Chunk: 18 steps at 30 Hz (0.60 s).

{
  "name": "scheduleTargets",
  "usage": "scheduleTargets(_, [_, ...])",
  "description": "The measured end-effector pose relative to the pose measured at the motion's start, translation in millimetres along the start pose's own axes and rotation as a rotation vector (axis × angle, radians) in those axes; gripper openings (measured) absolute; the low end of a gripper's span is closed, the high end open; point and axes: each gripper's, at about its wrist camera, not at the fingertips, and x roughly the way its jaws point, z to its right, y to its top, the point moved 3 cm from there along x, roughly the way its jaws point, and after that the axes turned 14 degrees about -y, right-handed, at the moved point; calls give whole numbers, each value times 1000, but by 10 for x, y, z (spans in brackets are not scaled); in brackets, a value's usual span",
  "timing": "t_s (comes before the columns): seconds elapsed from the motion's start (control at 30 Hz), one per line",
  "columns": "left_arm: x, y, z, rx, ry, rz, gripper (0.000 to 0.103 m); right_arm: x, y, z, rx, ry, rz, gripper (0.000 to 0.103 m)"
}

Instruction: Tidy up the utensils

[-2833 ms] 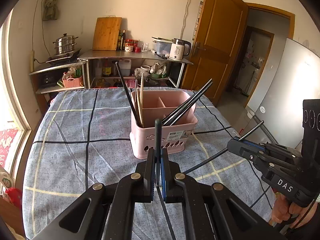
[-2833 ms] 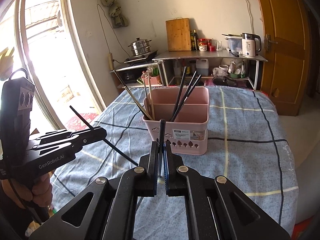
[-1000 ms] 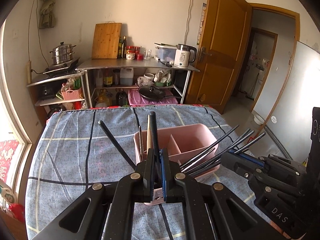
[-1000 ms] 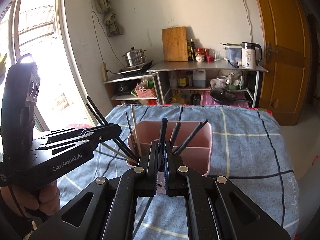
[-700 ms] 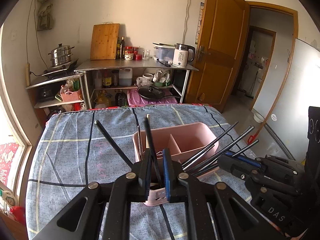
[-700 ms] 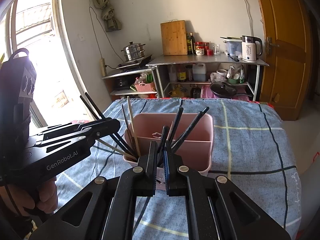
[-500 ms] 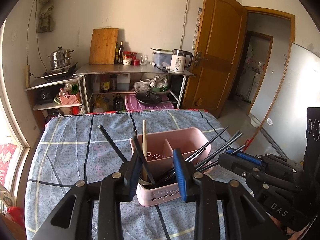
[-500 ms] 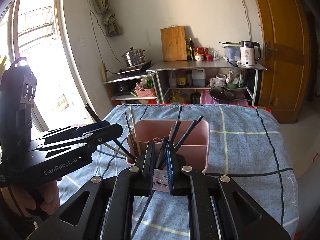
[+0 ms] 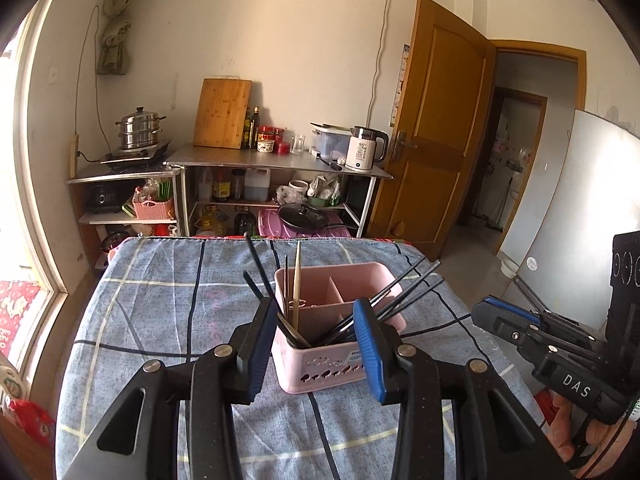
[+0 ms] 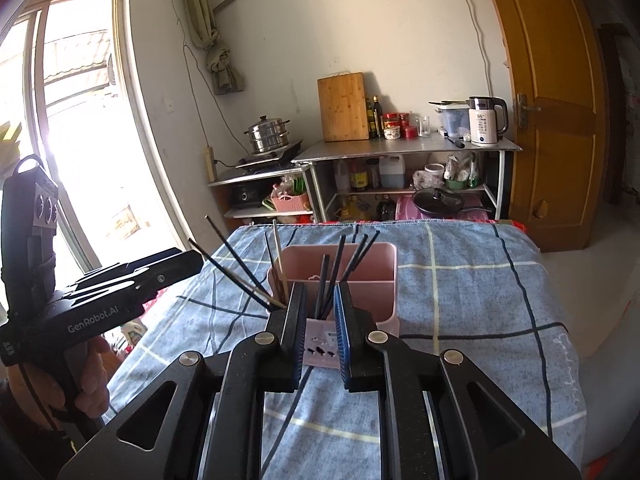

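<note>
The pink utensil caddy [image 9: 340, 344] stands on the blue checked tablecloth [image 9: 160, 312], near the middle of the table. Black chopsticks [image 9: 404, 292] lean out over its right rim; more black chopsticks and a pale wooden chopstick [image 9: 296, 280] stand in its left compartment. My left gripper [image 9: 316, 350] has just been opening: its jaws stand well apart, gripping nothing, framing the caddy. My right gripper [image 10: 320, 334] has also been opening, its gap narrower, likewise empty. Behind stands a steel shelf [image 10: 404, 148] bearing a kettle [image 10: 486, 120].
</note>
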Motion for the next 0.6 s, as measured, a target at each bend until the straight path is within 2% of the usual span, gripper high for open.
scheduleTargets(0.6, [-489, -718, 329, -23, 18, 11, 40, -546, -489, 14, -31, -30, 14, 25])
